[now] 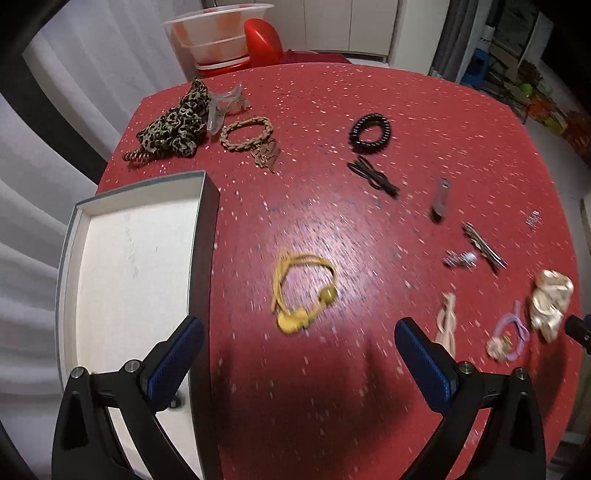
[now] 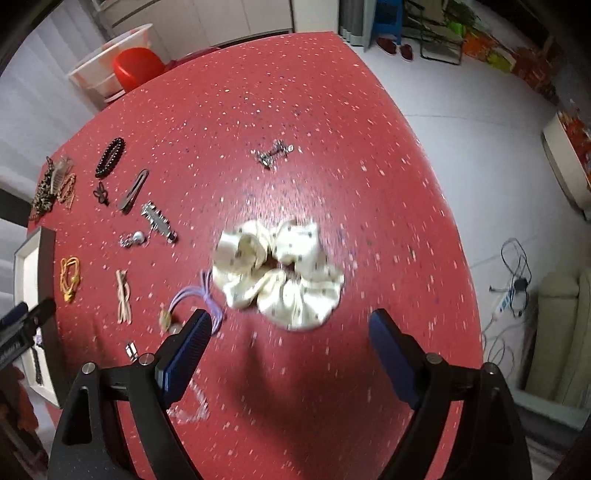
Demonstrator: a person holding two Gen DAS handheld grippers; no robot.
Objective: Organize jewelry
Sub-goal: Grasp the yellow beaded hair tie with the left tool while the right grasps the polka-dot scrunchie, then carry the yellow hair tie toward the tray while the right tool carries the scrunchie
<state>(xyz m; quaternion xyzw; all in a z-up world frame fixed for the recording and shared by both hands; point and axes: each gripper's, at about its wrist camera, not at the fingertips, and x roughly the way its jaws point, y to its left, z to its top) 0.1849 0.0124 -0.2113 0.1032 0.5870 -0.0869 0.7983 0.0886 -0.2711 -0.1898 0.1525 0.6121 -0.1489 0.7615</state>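
A yellow hair tie (image 1: 303,291) lies on the red speckled table (image 1: 332,110), just ahead of my left gripper (image 1: 299,350), which hovers above it, open and empty. To its left stands an open white box (image 1: 129,277) with dark walls. A cream dotted scrunchie (image 2: 280,280) lies just ahead of my right gripper (image 2: 291,339), which is also open with nothing between its fingers. A purple hair tie (image 2: 195,299) lies by the right gripper's left finger (image 2: 188,350). The left gripper (image 2: 26,321) shows at the right wrist view's left edge.
Scattered on the table are a leopard scrunchie (image 1: 173,125), a braided tan bracelet (image 1: 247,134), a black bead bracelet (image 1: 370,131), a black bow tie (image 1: 373,175), silver clips (image 1: 484,245) and a beige tie (image 1: 447,321). A white bowl (image 1: 221,33) stands beyond the far edge. Cables (image 2: 513,288) lie on the floor.
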